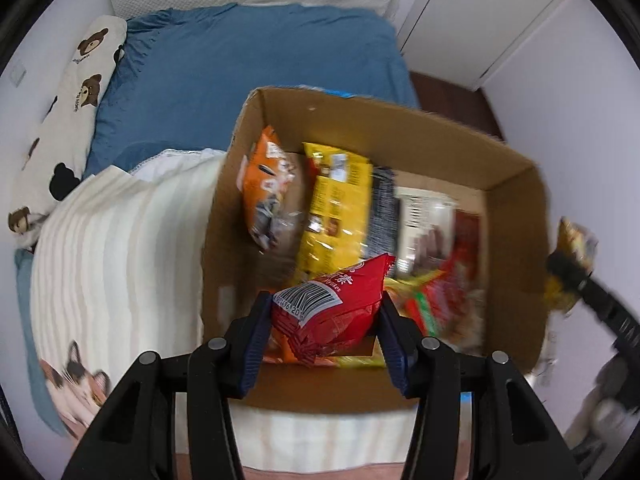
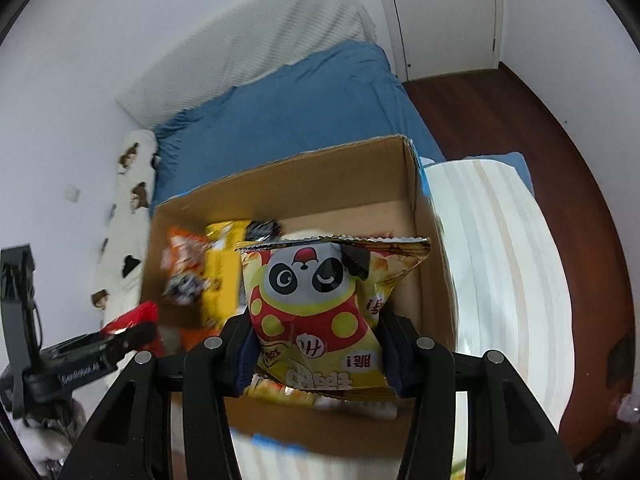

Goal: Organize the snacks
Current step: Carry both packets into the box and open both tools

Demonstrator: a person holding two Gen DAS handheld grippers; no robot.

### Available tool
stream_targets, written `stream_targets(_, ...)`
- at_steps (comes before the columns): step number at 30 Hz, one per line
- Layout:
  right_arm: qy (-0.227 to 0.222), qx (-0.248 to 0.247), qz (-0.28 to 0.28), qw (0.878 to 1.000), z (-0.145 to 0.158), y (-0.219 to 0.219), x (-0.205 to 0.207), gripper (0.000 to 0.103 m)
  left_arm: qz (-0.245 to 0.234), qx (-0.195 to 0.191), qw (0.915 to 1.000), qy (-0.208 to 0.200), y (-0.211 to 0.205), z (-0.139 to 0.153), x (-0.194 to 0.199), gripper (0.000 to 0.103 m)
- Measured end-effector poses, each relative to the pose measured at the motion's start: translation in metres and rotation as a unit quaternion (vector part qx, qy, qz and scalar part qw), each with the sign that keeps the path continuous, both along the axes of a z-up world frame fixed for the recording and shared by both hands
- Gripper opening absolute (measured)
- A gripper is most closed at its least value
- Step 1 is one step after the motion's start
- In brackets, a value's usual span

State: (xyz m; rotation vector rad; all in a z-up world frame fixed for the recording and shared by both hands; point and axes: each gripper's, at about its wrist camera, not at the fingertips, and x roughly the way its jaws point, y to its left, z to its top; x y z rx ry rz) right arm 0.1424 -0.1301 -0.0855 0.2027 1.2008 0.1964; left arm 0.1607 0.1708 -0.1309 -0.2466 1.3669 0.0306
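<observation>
A cardboard box sits on the bed and holds several snack packs: an orange bag, a yellow bag and others. My left gripper is shut on a red snack bag above the box's near side. My right gripper is shut on a yellow panda snack bag above the same box. The right gripper also shows in the left wrist view at the box's right edge. The left gripper shows at the left of the right wrist view.
The box rests on a striped cream blanket over a blue bedsheet. A bear-print pillow lies along the wall. A white door and dark wooden floor lie to the right.
</observation>
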Motion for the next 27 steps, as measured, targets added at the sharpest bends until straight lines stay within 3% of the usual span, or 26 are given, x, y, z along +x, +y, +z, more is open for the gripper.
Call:
stream_targets(6, 0.023, -0.027, 0.002, 0.999, -0.034, 0.009, 0.048, 0.053, -0.002, 0.028, 0.9991, 0.032, 0.012, -0.031, 0.026, 0.048)
stream_targets(10, 0.031, -0.035, -0.001, 0.999, -0.05, 0.009, 0.066, 0.054, 0.0, 0.018, 0.9984, 0.054, 0.018, -0.051, 0.034, 0.05)
stream_targets(12, 0.04, -0.046, -0.005, 0.998, -0.057, 0.009, 0.075, 0.073, 0.003, 0.016, 0.9972, 0.073, 0.018, -0.061, 0.036, 0.055)
stream_targets(13, 0.041, -0.05, -0.007, 0.998, -0.059, 0.009, 0.077, 0.095, 0.005, 0.017, 0.9971, 0.075, 0.018, -0.062, 0.037, 0.058)
stream_targets(14, 0.04, -0.049, -0.009, 0.998, -0.06, 0.008, 0.078, 0.097, 0.006, 0.013, 0.9975, 0.069, 0.019, -0.063, 0.037, 0.063)
stream_targets(18, 0.04, -0.06, 0.0, 0.997, -0.063, 0.009, 0.074, 0.097, -0.004, -0.004, 0.998, 0.063, 0.013, -0.064, 0.039, 0.088)
stream_targets(21, 0.039, -0.066, 0.007, 0.997, -0.061, 0.011, 0.067, 0.097, -0.011, 0.015, 0.9986, 0.049, 0.004, -0.059, 0.04, 0.089)
stream_targets(27, 0.042, -0.084, 0.027, 0.995, -0.054, 0.017, 0.036, 0.098, -0.004, 0.012, 0.9998, 0.015, -0.003, -0.041, 0.038, 0.089)
